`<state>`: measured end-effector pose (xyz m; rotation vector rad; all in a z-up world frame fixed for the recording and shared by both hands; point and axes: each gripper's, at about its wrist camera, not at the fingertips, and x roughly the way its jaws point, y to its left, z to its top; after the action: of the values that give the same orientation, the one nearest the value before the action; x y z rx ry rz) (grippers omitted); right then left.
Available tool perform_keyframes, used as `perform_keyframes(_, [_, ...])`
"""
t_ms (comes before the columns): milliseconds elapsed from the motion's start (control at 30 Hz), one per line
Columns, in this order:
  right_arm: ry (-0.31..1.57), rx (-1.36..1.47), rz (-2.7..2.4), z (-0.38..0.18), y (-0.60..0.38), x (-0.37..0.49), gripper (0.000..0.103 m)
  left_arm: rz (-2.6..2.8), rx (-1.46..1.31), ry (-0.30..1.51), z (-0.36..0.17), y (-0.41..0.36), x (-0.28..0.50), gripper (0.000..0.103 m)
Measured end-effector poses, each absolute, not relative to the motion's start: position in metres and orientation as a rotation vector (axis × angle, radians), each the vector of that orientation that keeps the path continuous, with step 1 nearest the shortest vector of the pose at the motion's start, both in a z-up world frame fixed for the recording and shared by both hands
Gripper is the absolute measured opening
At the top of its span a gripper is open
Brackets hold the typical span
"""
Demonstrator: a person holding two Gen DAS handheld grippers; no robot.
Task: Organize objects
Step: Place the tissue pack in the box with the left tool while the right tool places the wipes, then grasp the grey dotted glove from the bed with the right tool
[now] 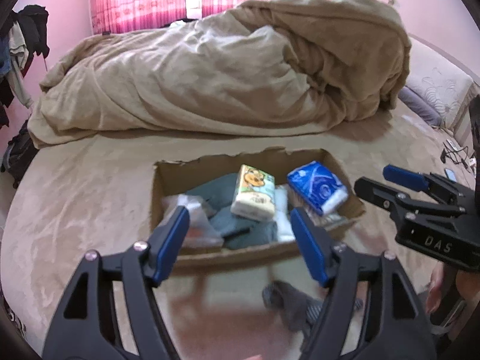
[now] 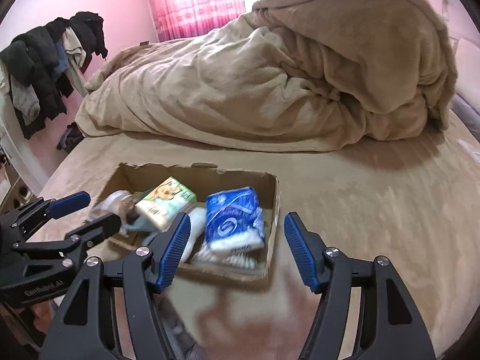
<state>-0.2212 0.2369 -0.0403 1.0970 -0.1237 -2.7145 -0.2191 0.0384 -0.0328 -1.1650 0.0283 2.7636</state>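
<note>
blurred: pale clear plastic-wrapped bundle (image 2: 112, 204) at the open brown cardboard box's (image 1: 240, 255) left end, unidentifiable | hidden: folded teal cloth (image 1: 237, 225) partly under the packs | blurred: grey crumpled fabric (image 1: 288, 306) below the box | cut off: dark hanging clothes (image 1: 21, 39) at left edge

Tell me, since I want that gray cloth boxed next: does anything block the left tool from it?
Nothing visible does. The left tool is open and empty, and the gray cloth lies on the bed in front of the cardboard box, beside its right finger.
</note>
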Motion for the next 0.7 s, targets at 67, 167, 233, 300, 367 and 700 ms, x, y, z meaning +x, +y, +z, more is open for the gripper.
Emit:
perform_keyframes(67, [-0.124, 1.091, -2.719, -0.033, 0.237, -0.208, 0.068, 2.774, -1.14, 0.03, -0.022, 0.036, -0.204, 0.074])
perform_keyframes(167, [-0.113, 1.079, -2.719, -0.022, 0.235, -0.188, 0.068, 2.794, -1.102, 0.019, -0.006, 0.031, -0.18, 0.076])
perform_keyframes(233, [-0.088, 1.073, -2.717, -0.016, 0.231, -0.176, 0.068, 2.811, -1.089, 0.02, 0.002, 0.027, -0.165, 0.077])
perform_keyframes(300, [-0.07, 1.064, -2.716, -0.01, 0.228, -0.164, 0.068, 2.828, -1.08, 0.01, 0.007, 0.022, -0.149, 0.077])
perform_keyframes(367, [-0.077, 1.053, -2.721, -0.003, 0.225, -0.151, 0.068, 2.83, -1.084, -0.013, 0.008, 0.016, -0.134, 0.077])
perform_keyframes(700, [-0.087, 1.063, -2.689, -0.007, 0.206, -0.109, 0.068, 2.844, -1.157, -0.065, -0.017, -0.01, -0.091, 0.077])
